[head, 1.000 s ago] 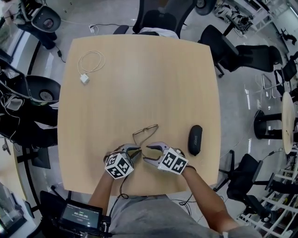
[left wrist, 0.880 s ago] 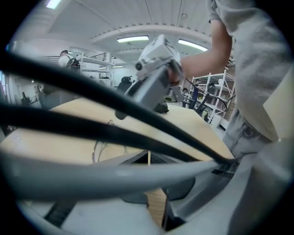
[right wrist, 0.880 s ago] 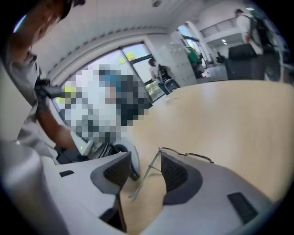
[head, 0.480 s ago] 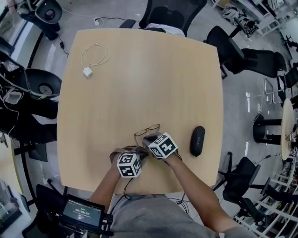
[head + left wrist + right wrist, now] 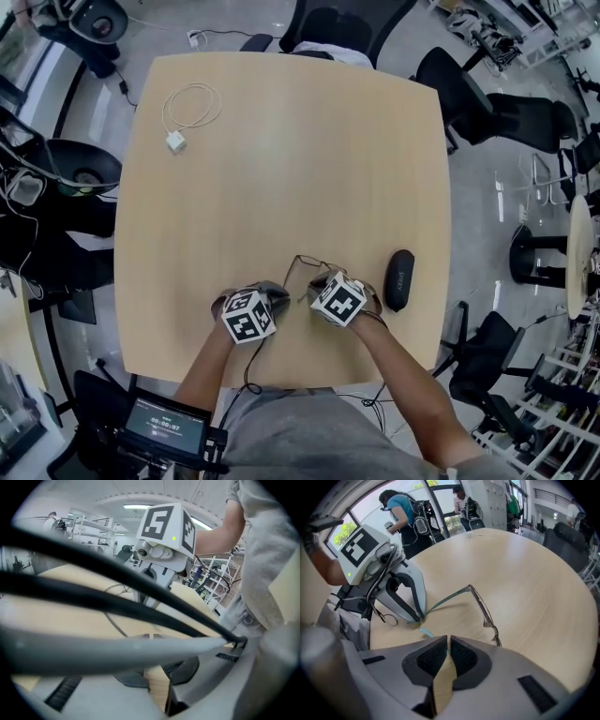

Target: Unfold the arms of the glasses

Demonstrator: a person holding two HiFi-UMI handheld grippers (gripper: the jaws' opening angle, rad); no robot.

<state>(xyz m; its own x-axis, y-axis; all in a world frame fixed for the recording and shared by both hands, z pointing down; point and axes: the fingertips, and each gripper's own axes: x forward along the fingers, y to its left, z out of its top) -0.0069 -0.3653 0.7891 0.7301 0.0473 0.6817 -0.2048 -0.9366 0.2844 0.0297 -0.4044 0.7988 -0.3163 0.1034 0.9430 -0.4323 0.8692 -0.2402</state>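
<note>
Unfolding step, apparently mid-way. Glasses at near edge of table, betw. both tools. Left gripper clamped on one thin arm; right gripper jaws just closed, pinching what looks like a teal arm tip. Next, prob.: swing arms apart gently.

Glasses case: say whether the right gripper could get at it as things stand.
Not yet, probably: the glasses case lies beside the right gripper, nothing between, but its jaws have just been closing on an arm of the glasses; it must let go first.
</note>
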